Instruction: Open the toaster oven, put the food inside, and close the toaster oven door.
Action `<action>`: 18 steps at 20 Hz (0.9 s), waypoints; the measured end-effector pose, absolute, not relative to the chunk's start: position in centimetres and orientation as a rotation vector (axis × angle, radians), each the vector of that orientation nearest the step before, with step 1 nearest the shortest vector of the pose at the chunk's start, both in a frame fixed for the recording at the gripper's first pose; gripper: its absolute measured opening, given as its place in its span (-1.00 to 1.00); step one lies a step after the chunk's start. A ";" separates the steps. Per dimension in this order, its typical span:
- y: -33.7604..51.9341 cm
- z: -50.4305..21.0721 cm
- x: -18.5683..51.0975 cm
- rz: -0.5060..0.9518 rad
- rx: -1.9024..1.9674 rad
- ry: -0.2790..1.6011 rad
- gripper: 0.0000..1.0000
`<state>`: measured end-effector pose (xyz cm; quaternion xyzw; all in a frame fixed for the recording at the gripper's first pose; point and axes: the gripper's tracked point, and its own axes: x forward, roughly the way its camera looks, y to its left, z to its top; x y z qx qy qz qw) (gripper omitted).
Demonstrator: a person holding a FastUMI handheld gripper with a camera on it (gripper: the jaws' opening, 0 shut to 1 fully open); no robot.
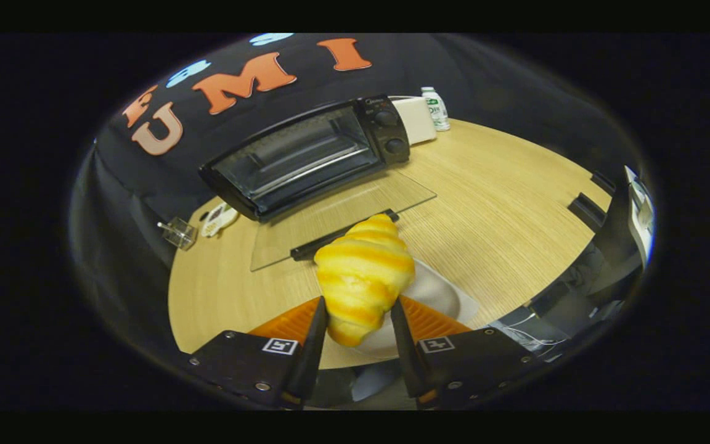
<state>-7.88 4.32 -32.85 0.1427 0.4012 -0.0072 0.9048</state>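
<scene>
Already croissant [362, 277] between hand-held gripper [360, 311] fingers

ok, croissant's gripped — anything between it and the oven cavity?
Nothing visible. The hand-held gripper is shut on the croissant above the white plate. The toaster oven door lies folded down flat, with the open cavity beyond it.

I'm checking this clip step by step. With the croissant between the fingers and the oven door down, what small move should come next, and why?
Probably lift the croissant a little, off the white plate. The hand-held gripper appears shut on it, both fingers against its sides, and the toaster oven beyond stands open, its glass door lying flat on the table. Raising it first should clear the door's edge.
</scene>
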 end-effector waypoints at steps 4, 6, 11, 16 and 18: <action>6.1 -30.6 -4.7 0.063 0.357 0.742 0.13; 7.1 -29.8 -3.0 0.098 0.361 0.713 0.13; 9.5 -28.3 1.3 0.166 0.415 0.677 0.13; 11.0 -28.1 5.6 0.201 0.486 0.668 0.13; 11.2 -28.2 7.3 0.201 0.511 0.662 0.13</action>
